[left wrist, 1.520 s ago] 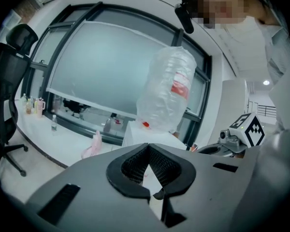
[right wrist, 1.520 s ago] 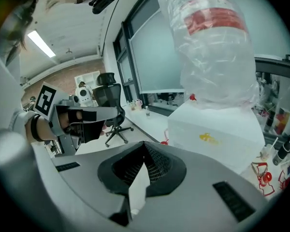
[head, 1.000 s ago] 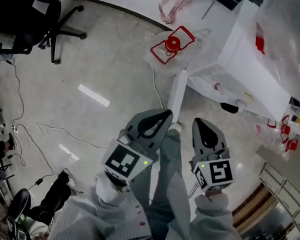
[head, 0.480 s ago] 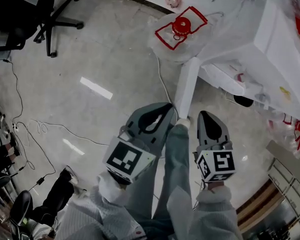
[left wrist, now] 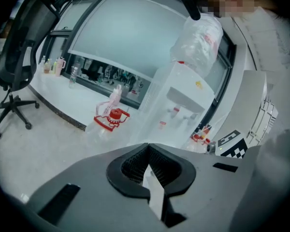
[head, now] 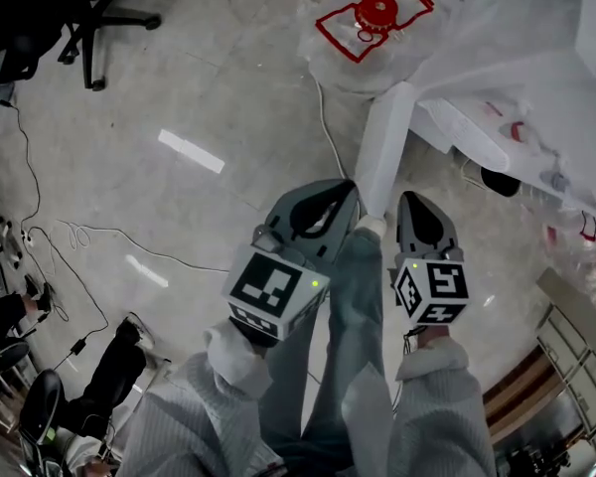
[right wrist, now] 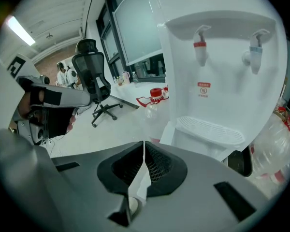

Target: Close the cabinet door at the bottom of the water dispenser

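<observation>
My left tool (head: 343, 192) has its jaws pressed together with nothing between them. It points forward and down, just left of the cabinet door (head: 385, 147). The door stands swung open from the foot of the water dispenser (right wrist: 222, 71). My right tool (head: 410, 202) is likewise closed and empty, and it tilts down just right of the door.

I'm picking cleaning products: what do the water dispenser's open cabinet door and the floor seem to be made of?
Cabinet door: smooth white panel, flat and evenly coloured with a faint sheen. It could be painted metal or plastic; the look doesn't settle which.
Floor: probably polished stone or sealed concrete, since it is grey, mottled and glossy enough to reflect light.
</observation>
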Tool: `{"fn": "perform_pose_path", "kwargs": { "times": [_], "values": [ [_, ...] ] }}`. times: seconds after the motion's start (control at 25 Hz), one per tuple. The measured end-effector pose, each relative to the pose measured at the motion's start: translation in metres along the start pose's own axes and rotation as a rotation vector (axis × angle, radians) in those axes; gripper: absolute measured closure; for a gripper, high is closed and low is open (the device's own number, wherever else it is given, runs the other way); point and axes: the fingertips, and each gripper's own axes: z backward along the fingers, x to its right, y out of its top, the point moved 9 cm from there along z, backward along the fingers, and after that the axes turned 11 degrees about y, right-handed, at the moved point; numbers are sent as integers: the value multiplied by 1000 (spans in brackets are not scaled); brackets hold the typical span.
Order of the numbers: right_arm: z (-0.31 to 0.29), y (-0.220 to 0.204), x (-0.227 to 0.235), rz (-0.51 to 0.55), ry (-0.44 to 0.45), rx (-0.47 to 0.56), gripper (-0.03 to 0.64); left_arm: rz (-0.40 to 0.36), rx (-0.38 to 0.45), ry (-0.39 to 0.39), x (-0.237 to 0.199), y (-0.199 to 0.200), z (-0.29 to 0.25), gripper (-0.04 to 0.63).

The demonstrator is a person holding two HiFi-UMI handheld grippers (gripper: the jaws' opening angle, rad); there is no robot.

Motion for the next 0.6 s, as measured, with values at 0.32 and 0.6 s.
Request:
{"fn": "perform_pose_path", "kwargs": {
  "times": [0.32, 0.6],
  "values": [
    [-32, -31, 11, -17, -2, -86, 601, -28, -63, -17, -5, -20, -21, 584],
    [-49, -60, 17, -93, -31, -204, 601, -25, -142, -44, -6, -40, -34, 584]
  ]
}}
